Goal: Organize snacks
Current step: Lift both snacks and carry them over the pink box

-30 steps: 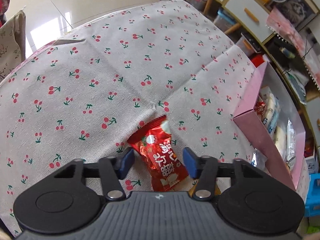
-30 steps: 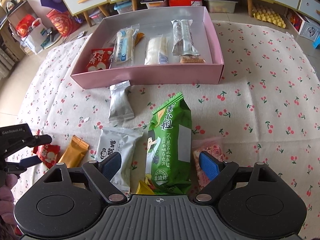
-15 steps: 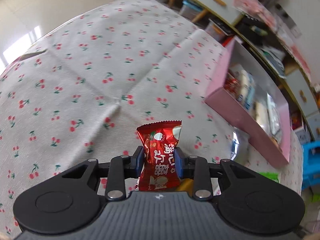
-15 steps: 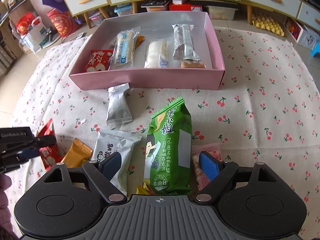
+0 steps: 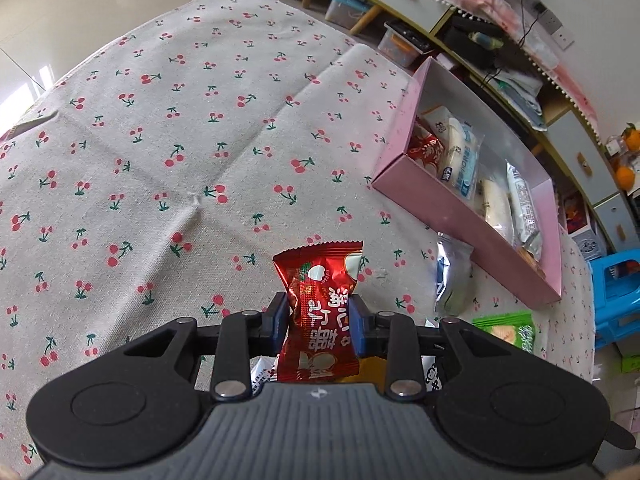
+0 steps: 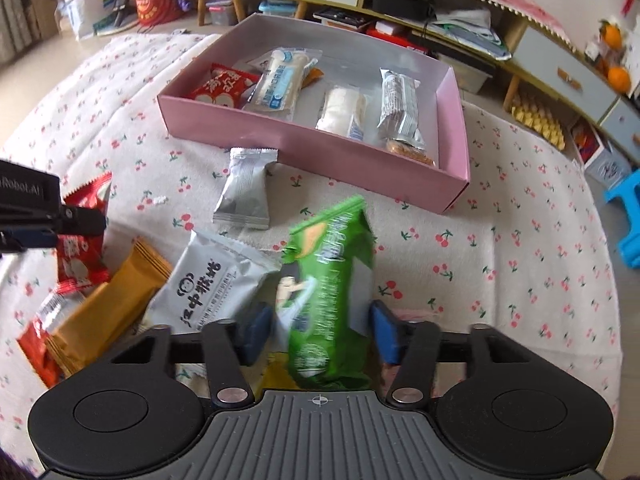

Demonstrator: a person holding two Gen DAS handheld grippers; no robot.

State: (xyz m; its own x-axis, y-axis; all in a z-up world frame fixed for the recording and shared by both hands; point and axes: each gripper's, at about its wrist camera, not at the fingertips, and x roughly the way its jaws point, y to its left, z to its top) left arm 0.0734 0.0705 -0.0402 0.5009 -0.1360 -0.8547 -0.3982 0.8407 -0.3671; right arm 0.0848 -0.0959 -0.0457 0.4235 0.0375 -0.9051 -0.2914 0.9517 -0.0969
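Left claw (image 5: 319, 316) clamped tight on a red candy wrapper (image 5: 318, 312), blue pads pinching its waist; long axis running straight ahead along the fingers, crimped far end fanned out past the tips, near end back toward the claw body; lifted clear of the cherry-print cloth (image 5: 160, 140)

Ahead and to the right of that claw, pink box (image 5: 448, 220) lying slantwise on the cloth, a red packet and several pale bars inside. Silver packet (image 5: 452, 280) on the cloth just this side of the box's near wall, to the right of the fingertips. Open cloth straight ahead and to the left

Right claw (image 6: 320, 332) closing round a green bag (image 6: 332, 300), which sits between the blue pads; bag blurred, right pad at its edge, left pad seemingly a little short of it, firm contact not clear. Long axis of the bag pointing forward from the claw, toward the box, top seam leaning slightly right

Left of the right claw: white packet (image 6: 212, 280) touching the green bag's side, then an orange packet (image 6: 108, 300), with a small red-and-clear wrapper at the far left edge. Silver packet (image 6: 246, 192) ahead and a little left, between the bag and the box wall (image 6: 320, 152). Left claw seen at the far left edge with the red wrapper (image 6: 80, 240) in its grip. Something yellow just under the green bag near the claw body, and something pink by the right pad, both too hidden to name
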